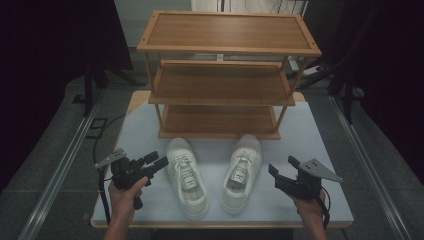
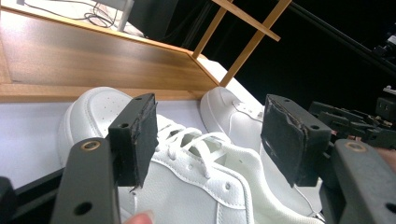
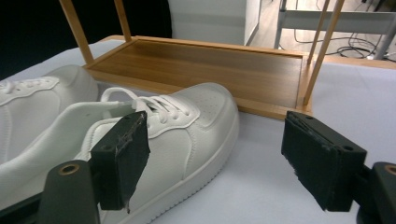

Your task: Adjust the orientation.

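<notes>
Two white lace-up sneakers lie side by side on the grey table, toes toward a wooden rack. My left gripper (image 1: 159, 160) is held just left of the left sneaker (image 1: 187, 176), jaws open and empty. In the left gripper view the left gripper (image 2: 212, 135) frames the left sneaker (image 2: 196, 182) near its laces, with the right sneaker (image 2: 229, 112) beyond. My right gripper (image 1: 281, 166) hovers to the right of the right sneaker (image 1: 241, 172), also open. In the right gripper view the right gripper (image 3: 219, 154) stands wide beside the right sneaker (image 3: 187, 121), not touching it.
A three-tier wooden rack (image 1: 220, 90) stands at the back of the table (image 1: 310, 135), all shelves bare; its bottom shelf (image 3: 210, 70) is just past the sneaker toes. Dark curtains hang at both sides. Metal floor rails (image 1: 60, 170) flank the table.
</notes>
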A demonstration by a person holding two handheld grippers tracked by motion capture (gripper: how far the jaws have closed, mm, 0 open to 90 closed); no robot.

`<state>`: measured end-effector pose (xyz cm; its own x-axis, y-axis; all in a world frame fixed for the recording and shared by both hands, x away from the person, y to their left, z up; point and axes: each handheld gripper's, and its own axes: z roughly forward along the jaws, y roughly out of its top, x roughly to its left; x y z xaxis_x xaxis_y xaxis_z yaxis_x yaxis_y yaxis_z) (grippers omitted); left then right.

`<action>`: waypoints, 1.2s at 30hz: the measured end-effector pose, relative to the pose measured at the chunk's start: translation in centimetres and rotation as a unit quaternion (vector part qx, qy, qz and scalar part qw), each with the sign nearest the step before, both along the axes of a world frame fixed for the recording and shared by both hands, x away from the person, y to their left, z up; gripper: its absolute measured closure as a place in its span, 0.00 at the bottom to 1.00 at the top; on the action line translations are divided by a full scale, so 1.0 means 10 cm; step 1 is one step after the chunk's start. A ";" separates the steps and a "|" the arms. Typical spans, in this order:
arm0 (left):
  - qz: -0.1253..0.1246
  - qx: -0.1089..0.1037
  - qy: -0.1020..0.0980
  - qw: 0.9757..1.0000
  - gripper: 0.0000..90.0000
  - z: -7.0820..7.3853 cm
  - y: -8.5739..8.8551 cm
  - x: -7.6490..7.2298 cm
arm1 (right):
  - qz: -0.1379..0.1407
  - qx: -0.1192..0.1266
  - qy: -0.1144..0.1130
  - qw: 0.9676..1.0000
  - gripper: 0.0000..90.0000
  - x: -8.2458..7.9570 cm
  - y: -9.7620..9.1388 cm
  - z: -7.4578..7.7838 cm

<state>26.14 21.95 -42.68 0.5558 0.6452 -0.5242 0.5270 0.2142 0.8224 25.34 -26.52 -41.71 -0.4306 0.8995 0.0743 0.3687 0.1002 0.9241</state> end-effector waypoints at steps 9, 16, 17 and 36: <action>-0.009 -0.004 0.008 1.000 0.40 -0.03 -0.03 -0.03 | 0.053 -0.003 -0.027 0.998 0.44 -0.22 0.13 0.21; -0.012 -0.008 0.008 1.000 0.40 -0.02 -0.05 -0.04 | 0.110 -0.003 -0.037 0.993 0.61 -0.41 0.38 0.36; -0.012 -0.007 0.009 1.000 0.40 -0.02 -0.05 -0.05 | 0.115 -0.005 -0.037 0.993 0.62 -0.41 0.40 0.36; -0.017 -0.012 0.016 1.000 0.40 -0.04 -0.09 -0.03 | 0.224 -0.018 -0.002 0.975 0.98 -0.55 0.95 0.21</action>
<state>25.84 21.03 -43.09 0.5604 0.6132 -0.5568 0.5602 0.2145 0.8001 19.86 -17.02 -39.65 -0.7804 0.6237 0.0444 0.2779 0.2823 0.9182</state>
